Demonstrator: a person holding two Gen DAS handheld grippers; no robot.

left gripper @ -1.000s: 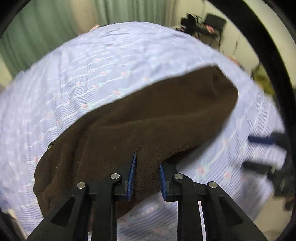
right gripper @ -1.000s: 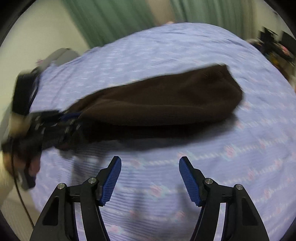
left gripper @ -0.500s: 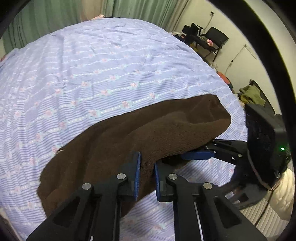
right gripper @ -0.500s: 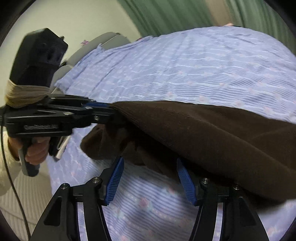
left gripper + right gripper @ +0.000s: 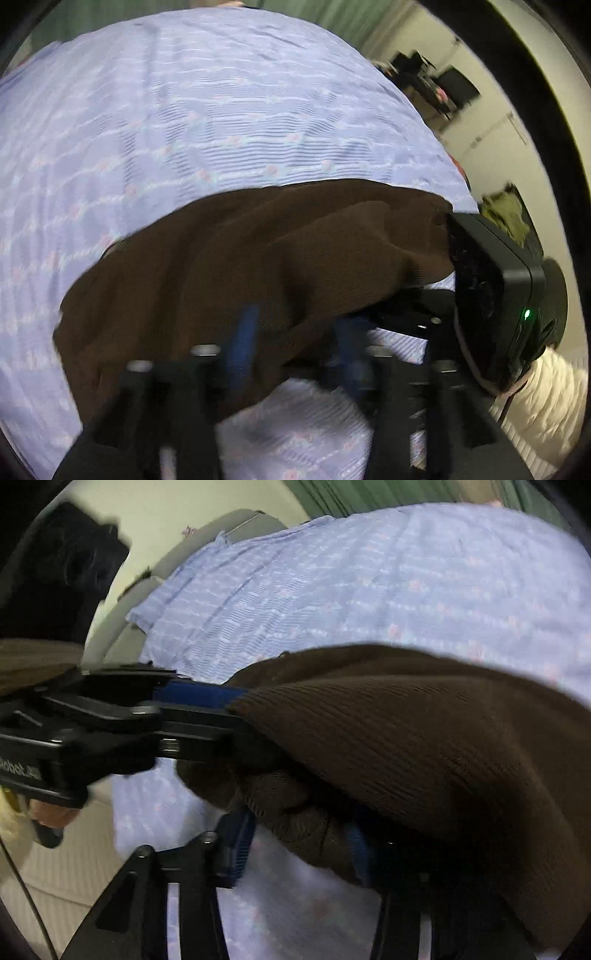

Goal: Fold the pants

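Dark brown ribbed pants [image 5: 236, 266] lie folded in a long bundle on the blue bed sheet [image 5: 207, 110]. My left gripper [image 5: 295, 343] is blurred; its blue pads stand apart with the near edge of the pants between them. In the right wrist view the pants [image 5: 424, 738] fill the right half, and my right gripper [image 5: 295, 842] has its blue pads apart around a bunched lower layer of the cloth. The left gripper [image 5: 207, 698] reaches in from the left there, its tips at the cloth edge.
The right gripper's black body [image 5: 495, 295] with a green light sits at the right of the pants. Beyond the bed are green curtains [image 5: 369, 494], a grey headboard [image 5: 207, 542], a chair [image 5: 454, 85] and a cream wall.
My left gripper's pads were shut on the pants edge and now stand apart. My right gripper has pushed further in under the pants, its pads around a lower fold.
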